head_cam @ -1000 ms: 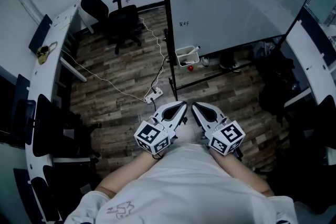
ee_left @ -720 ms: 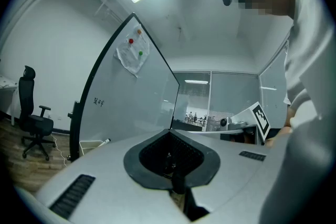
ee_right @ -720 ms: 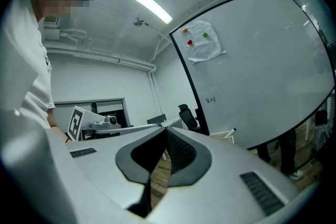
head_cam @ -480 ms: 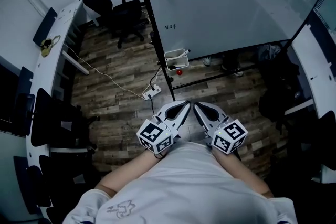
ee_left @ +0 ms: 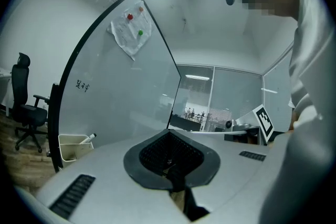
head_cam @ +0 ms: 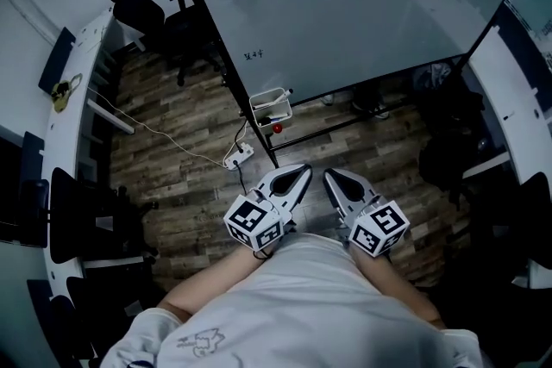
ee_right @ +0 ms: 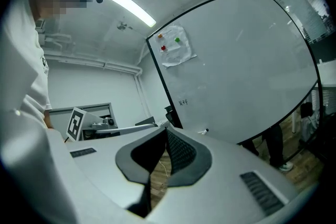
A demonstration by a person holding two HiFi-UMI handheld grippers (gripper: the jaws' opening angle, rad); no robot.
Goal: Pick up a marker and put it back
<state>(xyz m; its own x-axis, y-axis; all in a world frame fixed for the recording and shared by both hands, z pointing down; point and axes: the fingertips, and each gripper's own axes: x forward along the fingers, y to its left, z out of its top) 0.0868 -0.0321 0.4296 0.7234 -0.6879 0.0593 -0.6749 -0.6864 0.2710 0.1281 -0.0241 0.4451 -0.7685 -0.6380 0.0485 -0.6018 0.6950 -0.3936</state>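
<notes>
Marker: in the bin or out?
In. The white marker with a dark tip leans inside the white plastic bin, its end poking above the rim.

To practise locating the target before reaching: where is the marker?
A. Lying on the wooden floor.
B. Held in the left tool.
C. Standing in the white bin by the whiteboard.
C: the white, dark-capped marker sticks up out of the white plastic bin.
</notes>
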